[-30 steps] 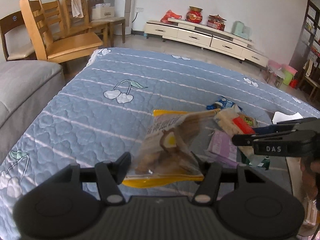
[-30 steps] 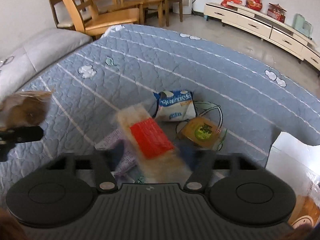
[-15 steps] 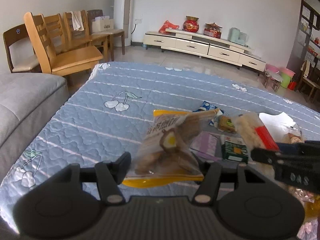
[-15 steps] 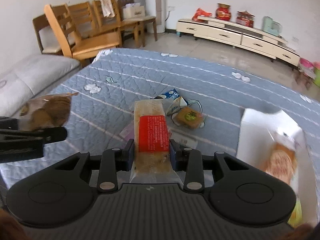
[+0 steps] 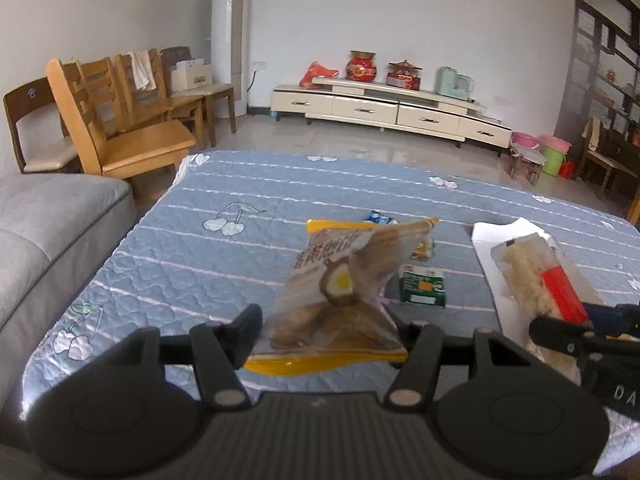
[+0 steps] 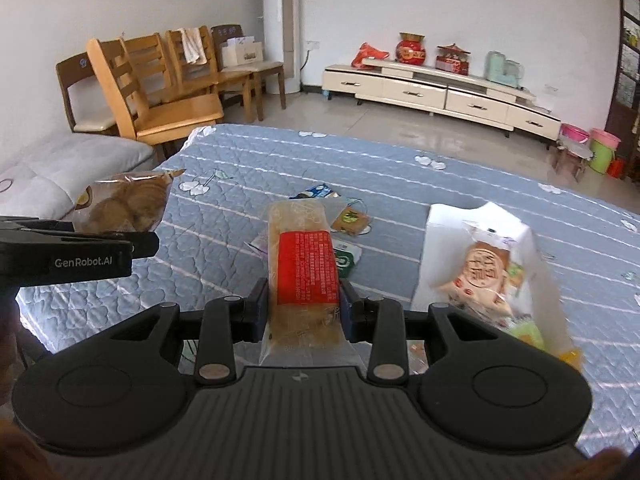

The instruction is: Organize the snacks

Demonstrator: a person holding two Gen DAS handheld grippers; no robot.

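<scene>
My left gripper (image 5: 330, 330) is shut on a yellow-edged bag of brown pastries (image 5: 340, 292) and holds it above the blue quilt (image 5: 224, 256). It also shows in the right wrist view (image 6: 124, 204). My right gripper (image 6: 304, 308) is shut on a long clear snack pack with a red label (image 6: 306, 268), held above the quilt, left of a white box (image 6: 444, 248) that holds several snacks (image 6: 484, 276). A green carton (image 5: 423, 290), a blue packet (image 5: 378, 217) and a brown snack (image 6: 352, 220) lie on the quilt.
A grey sofa (image 5: 44, 240) is at the left. Wooden chairs (image 5: 120, 128) stand behind the quilt's far left corner. A low cream cabinet (image 5: 392, 112) runs along the far wall. Pink and green buckets (image 5: 554, 152) stand at the far right.
Both grippers have risen and tilted up with their snacks. The right gripper has moved right toward the white box, which is now in its view.
</scene>
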